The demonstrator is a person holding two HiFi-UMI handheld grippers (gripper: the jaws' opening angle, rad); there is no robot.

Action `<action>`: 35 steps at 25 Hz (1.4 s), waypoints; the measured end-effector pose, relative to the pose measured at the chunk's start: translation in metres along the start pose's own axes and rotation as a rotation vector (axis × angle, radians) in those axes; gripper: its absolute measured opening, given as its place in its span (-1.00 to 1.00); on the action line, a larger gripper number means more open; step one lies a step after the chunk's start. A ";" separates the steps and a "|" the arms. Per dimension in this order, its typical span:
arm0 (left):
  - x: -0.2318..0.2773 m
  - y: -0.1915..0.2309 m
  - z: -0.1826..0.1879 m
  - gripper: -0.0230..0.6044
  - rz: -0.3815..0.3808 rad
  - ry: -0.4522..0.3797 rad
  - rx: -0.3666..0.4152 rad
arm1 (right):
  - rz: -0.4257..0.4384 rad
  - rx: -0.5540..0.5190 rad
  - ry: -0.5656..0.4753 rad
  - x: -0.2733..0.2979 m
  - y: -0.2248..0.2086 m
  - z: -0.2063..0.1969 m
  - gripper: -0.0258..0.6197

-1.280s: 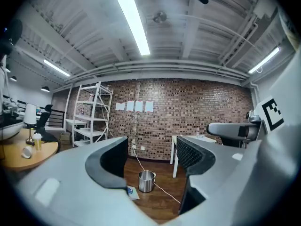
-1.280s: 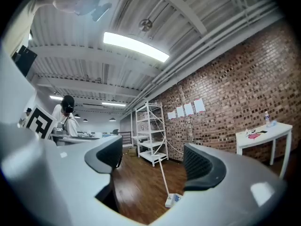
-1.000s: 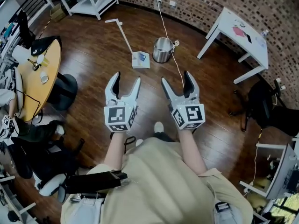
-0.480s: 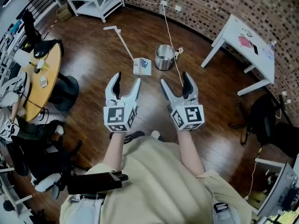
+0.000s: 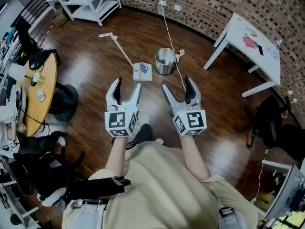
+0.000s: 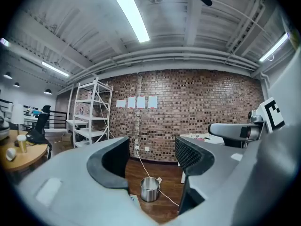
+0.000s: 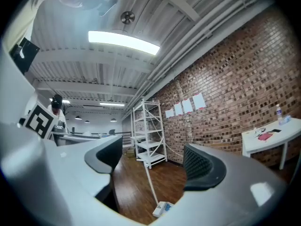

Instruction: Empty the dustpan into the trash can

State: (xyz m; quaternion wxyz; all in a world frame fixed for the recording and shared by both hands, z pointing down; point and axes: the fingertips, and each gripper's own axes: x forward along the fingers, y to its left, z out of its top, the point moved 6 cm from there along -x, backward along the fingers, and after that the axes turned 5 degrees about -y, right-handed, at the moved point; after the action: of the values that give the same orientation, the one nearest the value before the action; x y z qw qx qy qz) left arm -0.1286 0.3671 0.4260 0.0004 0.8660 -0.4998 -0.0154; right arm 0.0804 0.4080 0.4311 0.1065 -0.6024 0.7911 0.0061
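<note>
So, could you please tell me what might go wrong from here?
The white cable trails right past the trash can; a foot or the dustpan could snag it. The can's mouth looks about as wide as the dustpan, so the contents may spill past it when tipped.

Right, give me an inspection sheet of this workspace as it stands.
Surface: dark wooden floor.
Job's things: long-handled dustpan on the floor, something blue in it; metal trash can upright to its right, apart from it.
Clutter: cups on the round table.
Grippers: left gripper and right gripper both open and empty, short of the dustpan.
Cables: white cable runs from the wall past the trash can.
Surroundings: brick wall, white shelf rack, white table.
</note>
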 end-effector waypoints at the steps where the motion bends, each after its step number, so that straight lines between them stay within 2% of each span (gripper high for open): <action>1: 0.010 0.003 -0.002 0.02 -0.007 -0.003 0.002 | -0.024 -0.022 -0.004 0.008 -0.005 -0.001 0.30; 3: 0.031 0.012 -0.002 0.02 -0.020 -0.010 0.012 | -0.050 -0.061 -0.002 0.029 -0.014 -0.003 0.38; 10: 0.107 0.068 0.006 0.02 -0.051 -0.037 0.024 | -0.055 -0.078 0.005 0.125 -0.024 -0.010 0.38; 15: 0.150 0.118 0.001 0.03 -0.045 -0.055 0.008 | -0.039 -0.099 0.025 0.179 -0.017 -0.022 0.38; 18: 0.170 0.138 -0.008 0.02 -0.064 -0.032 -0.022 | -0.058 -0.090 0.046 0.201 -0.017 -0.034 0.38; 25: 0.218 0.164 -0.013 0.03 -0.094 -0.013 -0.035 | -0.085 -0.067 0.076 0.251 -0.032 -0.043 0.38; 30: 0.248 0.172 -0.029 0.03 -0.095 0.011 -0.051 | -0.023 -0.055 0.078 0.277 -0.042 -0.058 0.38; 35: 0.281 0.178 -0.034 0.03 -0.063 0.019 -0.043 | -0.006 -0.012 0.088 0.311 -0.067 -0.069 0.38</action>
State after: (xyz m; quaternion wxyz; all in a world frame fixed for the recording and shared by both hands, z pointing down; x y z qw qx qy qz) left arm -0.1414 0.0338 0.4556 0.0233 0.8813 -0.4716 -0.0180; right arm 0.0554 0.0841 0.4515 0.0682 -0.6052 0.7930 -0.0160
